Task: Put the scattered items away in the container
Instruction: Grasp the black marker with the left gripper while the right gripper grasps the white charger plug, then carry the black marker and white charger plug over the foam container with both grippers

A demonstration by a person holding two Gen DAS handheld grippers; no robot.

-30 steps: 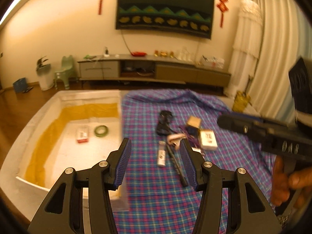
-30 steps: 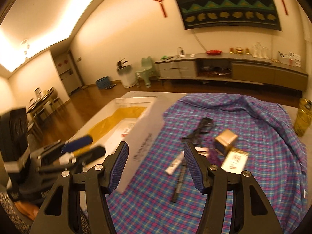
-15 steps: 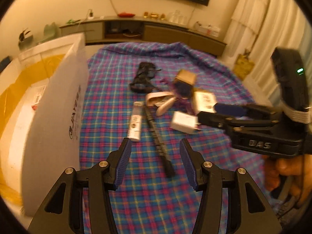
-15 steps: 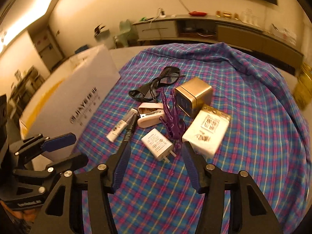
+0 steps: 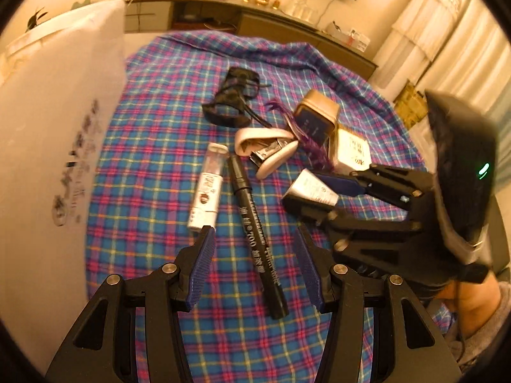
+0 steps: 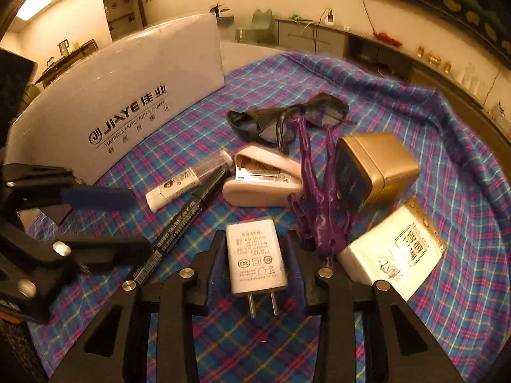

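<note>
Charger lies flat on the plaid cloth, between the fingers of the right gripper, prongs toward the camera. The jaws stand close along both its sides, but I cannot tell if they already press it. In the left view the same gripper has the charger between its tips.

The left gripper is apart, above the lower part of the marker, not touching it. Just left of the marker lies a white tube.

Behind the charger lie a stapler, purple plastic piece, gold tin, white packet and dark glasses, all close together. The box stands at the left edge of the cloth, well apart from the charger.
</note>
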